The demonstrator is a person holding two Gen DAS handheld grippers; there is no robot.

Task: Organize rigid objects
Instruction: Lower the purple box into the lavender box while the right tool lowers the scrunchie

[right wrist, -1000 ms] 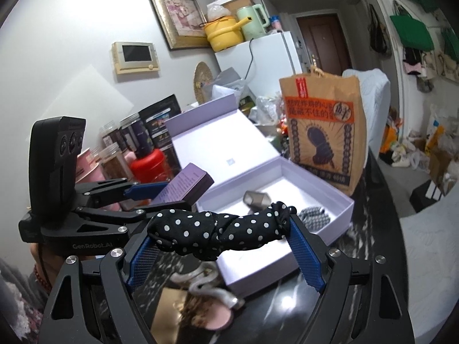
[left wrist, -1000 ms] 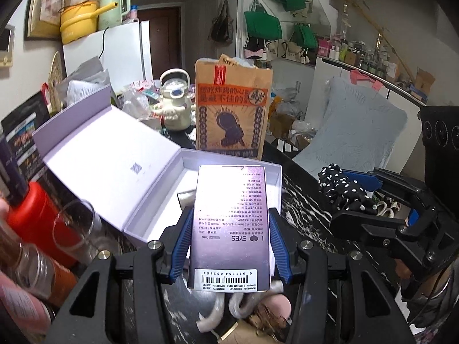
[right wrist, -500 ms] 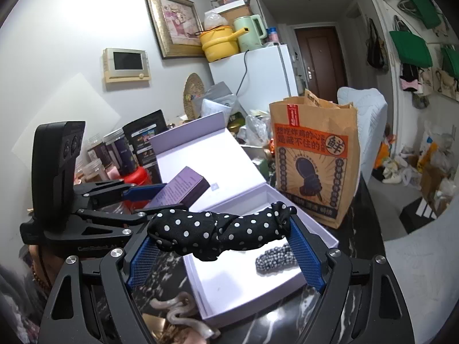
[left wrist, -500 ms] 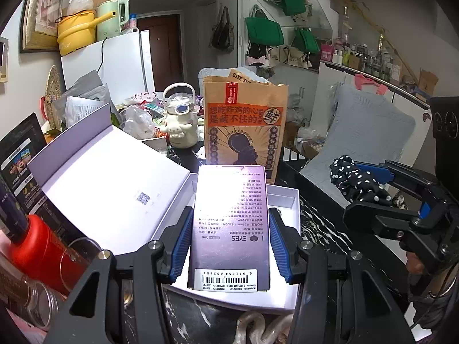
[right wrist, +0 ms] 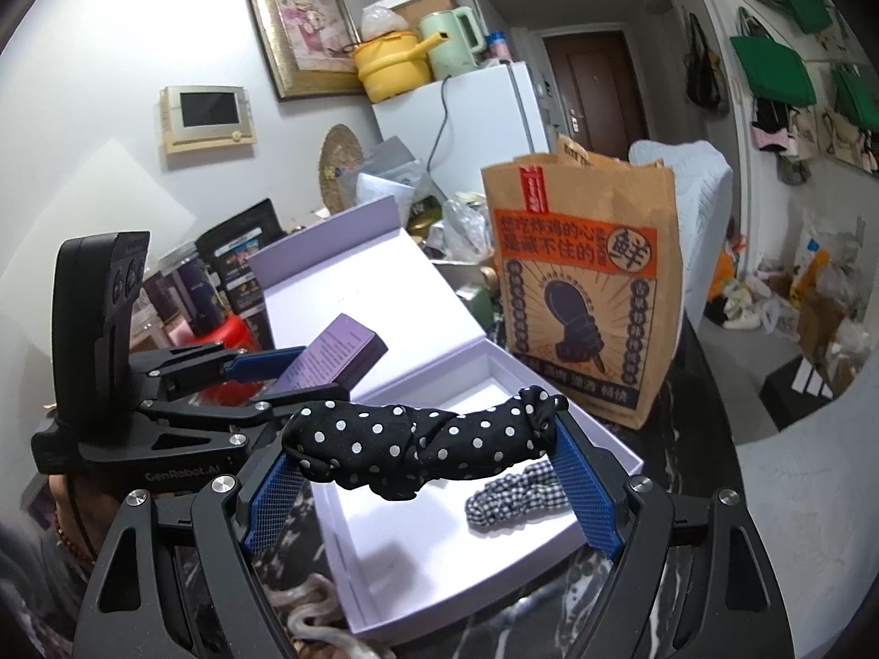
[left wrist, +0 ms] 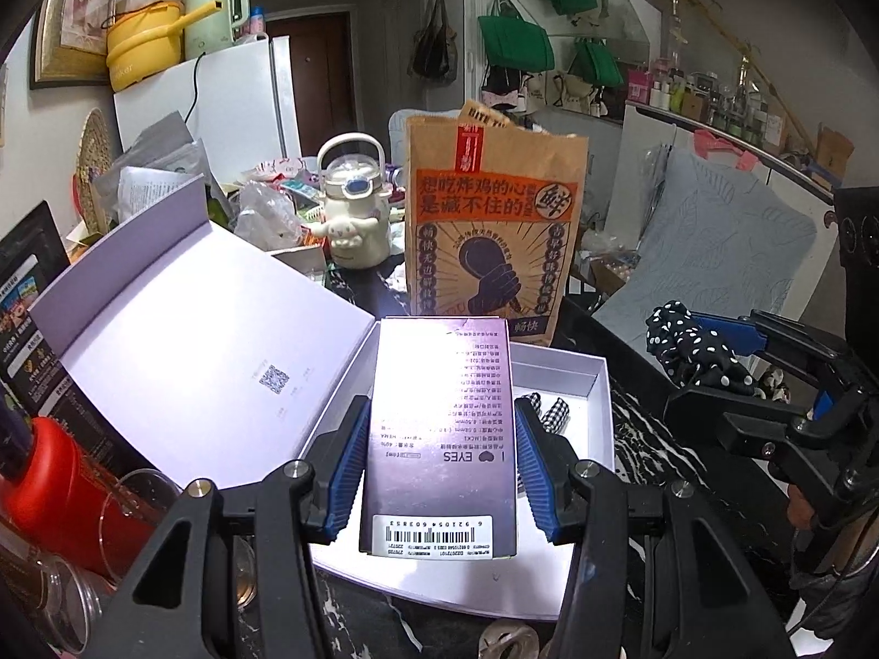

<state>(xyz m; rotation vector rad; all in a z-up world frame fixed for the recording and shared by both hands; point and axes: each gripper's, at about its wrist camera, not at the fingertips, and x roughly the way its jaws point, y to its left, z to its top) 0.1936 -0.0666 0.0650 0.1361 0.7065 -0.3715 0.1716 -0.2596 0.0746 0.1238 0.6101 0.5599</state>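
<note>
the left hand-held gripper (left wrist: 442, 461) is closed on a purple carton (left wrist: 443, 434), its blue pads pressed against the carton's two long sides. the carton is held above the near part of an open lavender gift box (left wrist: 601, 384), barcode end nearest the camera. the right hand-held gripper (right wrist: 434, 472) clamps a black polka-dot scrunchie (right wrist: 423, 442) stretched between its blue pads, held above the same box. a black-and-white checked scrunchie (right wrist: 516, 500) lies inside the box, toward its right side. the box lid (left wrist: 209, 340) stands open, leaning to the left. a brown paper bag (left wrist: 491, 219) stands upright just beyond the far edge of the box on the dark marbled tabletop (left wrist: 659, 456). a red container (left wrist: 60, 489) stands left of the box.
</note>
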